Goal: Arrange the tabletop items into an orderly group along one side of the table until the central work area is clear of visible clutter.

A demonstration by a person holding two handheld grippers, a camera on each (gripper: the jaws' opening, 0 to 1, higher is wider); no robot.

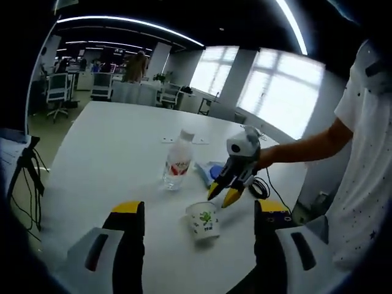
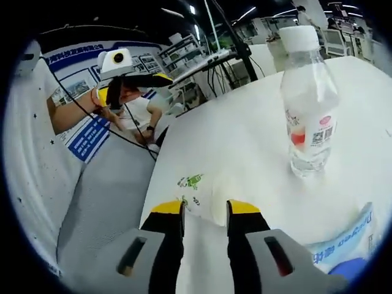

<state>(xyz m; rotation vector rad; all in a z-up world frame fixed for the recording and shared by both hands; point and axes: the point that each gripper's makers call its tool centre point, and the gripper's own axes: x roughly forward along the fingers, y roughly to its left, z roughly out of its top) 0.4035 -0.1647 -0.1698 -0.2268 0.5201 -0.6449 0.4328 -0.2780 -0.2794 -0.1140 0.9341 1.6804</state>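
two yellow-tipped fingers of the right gripper [image 2: 205, 208] sit close in the right gripper view, with a small gap between them. they hang just over the paper cup [image 2: 197, 195] and do not squeeze it. nothing is held there.

the paper cup [image 1: 204, 220] is white with a little green picture. it stands near the edge of the white surface [image 1: 116, 147], close to the person. it is thin and light, so it can tip or crush with a hard squeeze. i think the best place to take it is at the rim or wall, with a soft pinch.

the left gripper [image 1: 197, 214] is low in the left gripper view, its fingers spread wide with nothing between them.

beside the cup lies a blue and white packet [image 2: 349, 248]. it looks soft and crinkly, and flat, so it may be hard to pick up. sliding may work better.

a bit farther stands the water bottle [image 2: 308, 104]. it is clear plastic with a white cap and a red and white label, and has water low down. it is smooth, round and heavier than the cup. i would hold it around the middle.

a black cable [image 1: 262, 187] lies curled near the surface edge. far off are office chairs [image 1: 58, 92] and bright windows [image 1: 278, 92].
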